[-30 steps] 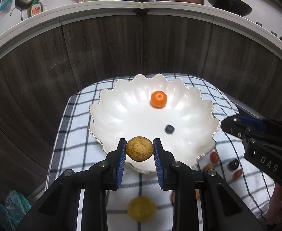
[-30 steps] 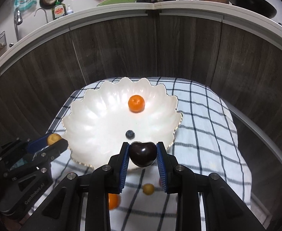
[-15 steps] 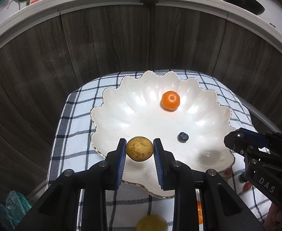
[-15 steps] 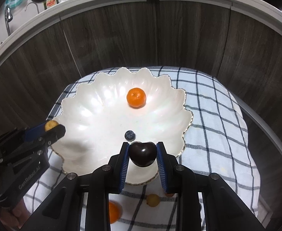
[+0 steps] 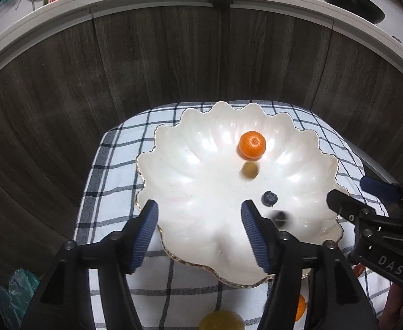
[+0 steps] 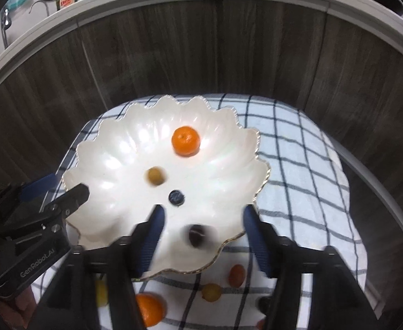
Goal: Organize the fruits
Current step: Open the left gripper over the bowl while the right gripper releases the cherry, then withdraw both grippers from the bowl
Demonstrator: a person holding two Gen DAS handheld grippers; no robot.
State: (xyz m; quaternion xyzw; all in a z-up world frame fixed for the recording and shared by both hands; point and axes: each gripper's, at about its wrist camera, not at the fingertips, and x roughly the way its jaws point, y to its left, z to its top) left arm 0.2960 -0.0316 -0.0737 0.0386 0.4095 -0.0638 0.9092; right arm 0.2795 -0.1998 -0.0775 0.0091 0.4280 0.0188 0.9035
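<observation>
Now your left gripper (image 5: 198,233) has its jaws apart and opening, nothing between the blue pads; it hangs over the near-left rim of the scalloped white bowl (image 5: 190,170). The small yellow-brown fruit (image 5: 249,170) lies loose and blurred on the bowl floor, just below the orange mandarin (image 5: 252,145) and clear of the pads. Your right gripper (image 6: 203,240) likewise stands with jaws apart and opening over the near rim; the dark cherry-like fruit (image 6: 196,235) sits blurred in the gap between the fingers, touching neither pad, on the bowl's near slope. A blueberry (image 6: 176,197) rests just beyond that gap, near the bowl's centre.

Moving outward: in the right wrist view the mandarin sits toward the far side of the bowl, the yellow-brown fruit to its lower left. The bowl stands on a blue-checked white cloth (image 6: 297,165) that covers the tabletop. On the cloth in front of the bowl lie a second orange (image 6: 149,309), a small yellow fruit (image 6: 211,292) and a small red-orange fruit (image 6: 237,275), partly hidden by your gripper's fingers. In the left wrist view a larger yellow fruit (image 5: 220,320) shows at the bottom edge. Dark wood-grain panels (image 5: 146,68) rise behind the cloth.
</observation>
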